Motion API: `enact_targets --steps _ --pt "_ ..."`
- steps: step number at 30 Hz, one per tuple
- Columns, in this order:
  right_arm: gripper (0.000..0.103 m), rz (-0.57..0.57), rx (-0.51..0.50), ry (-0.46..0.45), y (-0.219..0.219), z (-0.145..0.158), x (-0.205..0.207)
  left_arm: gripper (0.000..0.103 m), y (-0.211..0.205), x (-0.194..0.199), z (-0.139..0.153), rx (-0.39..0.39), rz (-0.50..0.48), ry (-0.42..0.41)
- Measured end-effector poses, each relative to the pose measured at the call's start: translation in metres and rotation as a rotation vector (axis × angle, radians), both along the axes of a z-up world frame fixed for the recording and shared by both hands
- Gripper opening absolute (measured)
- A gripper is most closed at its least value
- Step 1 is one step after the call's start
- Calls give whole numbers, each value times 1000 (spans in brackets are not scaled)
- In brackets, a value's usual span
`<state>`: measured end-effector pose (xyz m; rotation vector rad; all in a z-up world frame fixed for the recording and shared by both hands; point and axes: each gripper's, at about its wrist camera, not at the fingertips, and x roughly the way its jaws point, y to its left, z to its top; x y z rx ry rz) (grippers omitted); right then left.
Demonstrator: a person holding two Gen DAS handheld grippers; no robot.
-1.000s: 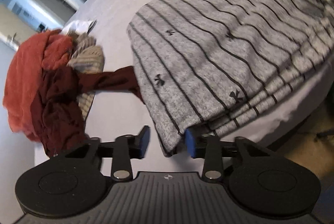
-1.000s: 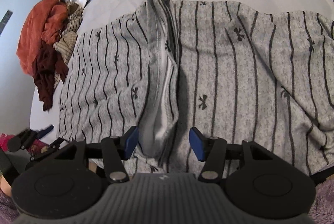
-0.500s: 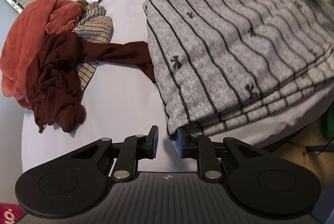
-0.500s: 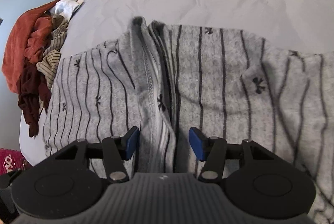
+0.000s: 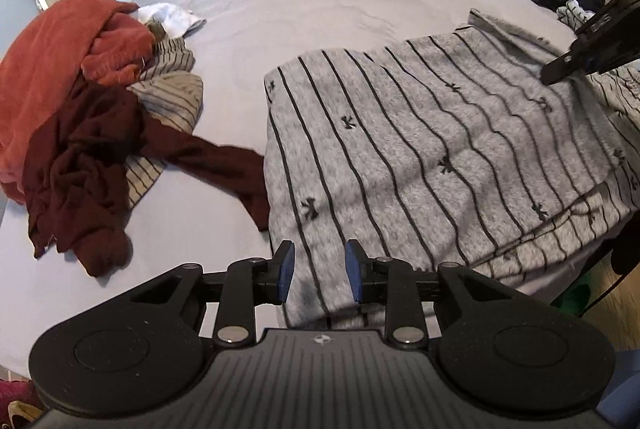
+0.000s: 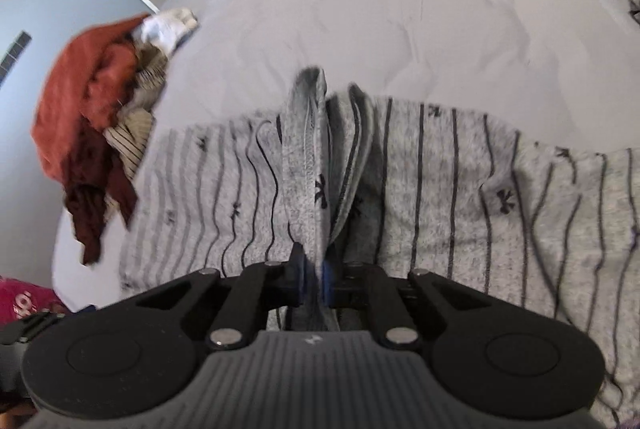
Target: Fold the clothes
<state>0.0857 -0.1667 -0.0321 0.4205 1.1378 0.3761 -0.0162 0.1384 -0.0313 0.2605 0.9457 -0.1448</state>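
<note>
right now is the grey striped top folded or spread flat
Folded, partly. The grey striped top shows stacked layers along its near edge, and the right gripper pinches a raised ridge of it.

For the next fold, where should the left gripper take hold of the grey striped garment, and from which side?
Probably at the near corner of the grey striped garment, on its folded edge by the bed's front. The left gripper, its jaws opening and gripping nothing, already hangs over that corner. Come from the front: there the layers lie stacked. The right gripper pinches a raised fold.
</note>
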Motion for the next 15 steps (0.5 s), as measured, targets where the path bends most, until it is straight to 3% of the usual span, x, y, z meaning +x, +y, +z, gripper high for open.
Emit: enact_targets --steps 12,15 --pt "10 -194 21 -85 -97 66 -43 27 -52 16 18 -10 -126 -39" --pt "10 -251 20 -91 -125 71 -59 34 -67 22 17 -3 -164 -39"
